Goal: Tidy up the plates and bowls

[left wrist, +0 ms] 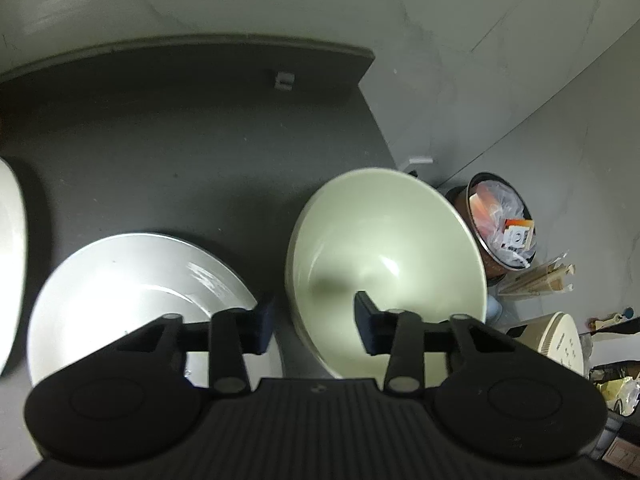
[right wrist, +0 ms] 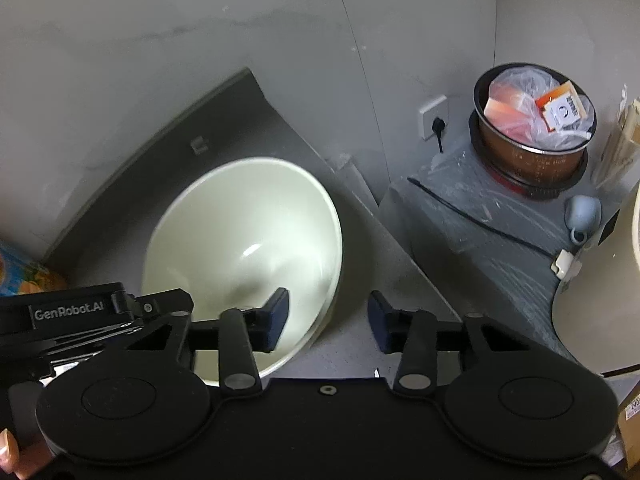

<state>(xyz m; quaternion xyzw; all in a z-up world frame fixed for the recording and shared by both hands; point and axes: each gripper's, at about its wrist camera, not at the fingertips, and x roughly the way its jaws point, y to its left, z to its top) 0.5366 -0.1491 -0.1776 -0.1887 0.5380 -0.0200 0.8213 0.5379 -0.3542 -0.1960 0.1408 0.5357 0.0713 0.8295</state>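
Note:
A pale green bowl (left wrist: pixel 384 248) (right wrist: pixel 244 240) sits at the right end of a dark grey table (left wrist: pixel 180 152). My left gripper (left wrist: pixel 316 326) is open astride the bowl's near-left rim, one finger inside and one outside. My right gripper (right wrist: pixel 329 320) is open astride its right rim, with the left finger inside. Neither pair of fingers presses the rim. I cannot tell whether the bowl rests on the table. A white plate (left wrist: pixel 132 284) lies left of the bowl, under my left gripper's outer finger. Another white dish (left wrist: pixel 10 260) shows at the far left edge.
The table's right edge (right wrist: pixel 360 208) runs just past the bowl. Beyond it stand a low grey cabinet (right wrist: pixel 480 220), a brown bin (right wrist: pixel 536 148) with a plastic bag, a blue cup (right wrist: pixel 582 212) and a cream appliance (right wrist: pixel 600 304). A wall socket (right wrist: pixel 434 116) is behind them.

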